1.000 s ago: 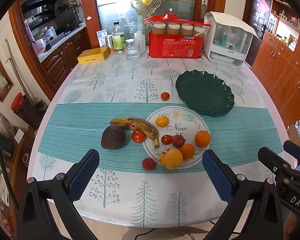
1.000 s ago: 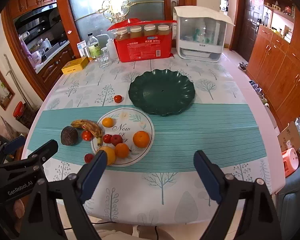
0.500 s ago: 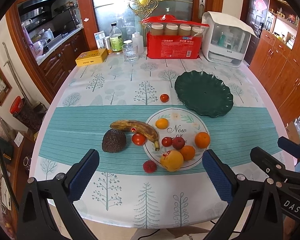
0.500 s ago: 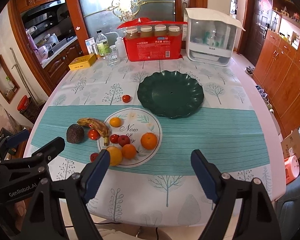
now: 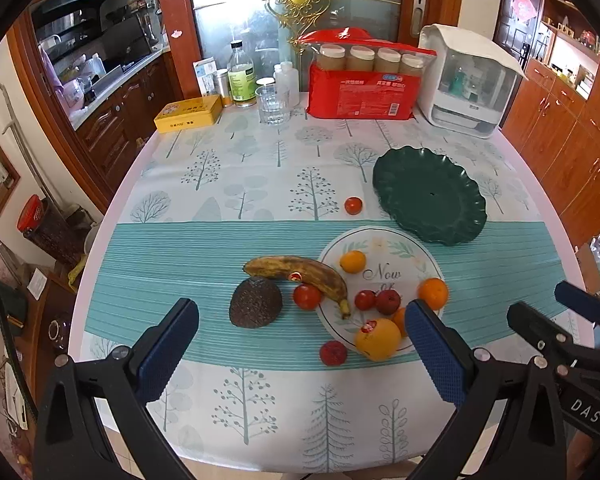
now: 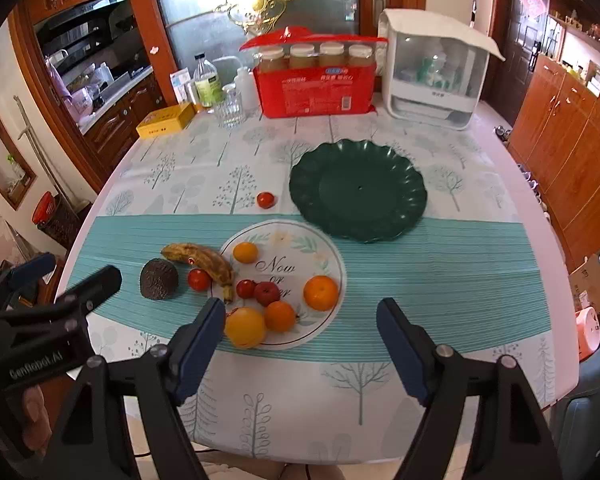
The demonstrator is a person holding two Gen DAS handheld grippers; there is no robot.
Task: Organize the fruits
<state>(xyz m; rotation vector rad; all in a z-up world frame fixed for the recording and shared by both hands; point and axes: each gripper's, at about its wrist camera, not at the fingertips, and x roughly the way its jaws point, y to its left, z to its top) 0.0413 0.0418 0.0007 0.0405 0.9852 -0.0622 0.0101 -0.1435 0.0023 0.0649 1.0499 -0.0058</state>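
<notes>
The table [image 5: 180, 208] carries a tree-printed cloth with a teal striped band across its middle; the fruits lie on and around that band. The red package [image 5: 360, 96] of jars and the white lidded appliance [image 5: 466, 80] stand along the far edge; the yellow tin [image 5: 188, 114] sits at the far left corner. The dark green plate [image 6: 358, 188] rests toward the right edge, beyond the band, and carries nothing. The white printed plate [image 6: 320, 256] lies on the band just in front of it, holding a small yellow citrus [image 6: 245, 252], an orange [image 6: 320, 293], a second orange [image 6: 279, 315], a large yellow-orange fruit [image 6: 245, 327] at its near rim, a small red apple [image 6: 267, 293] and a cherry tomato [image 6: 245, 288]. The banana [image 5: 300, 274] lies with its tip over the plate's left rim; the avocado [image 5: 255, 307] sits on the cloth left of it, with a tomato [image 5: 307, 297] between avocado and plate. A lone tomato [image 5: 353, 205] lies beside the green plate's left rim; a red lychee-like fruit [image 5: 333, 353] lies at the band's near edge. The left gripper [image 5: 300, 354] hovers above the near edge, fingers spread wide, holding nothing; the right gripper [image 6: 300, 350] hovers likewise, fingers apart and empty.
</notes>
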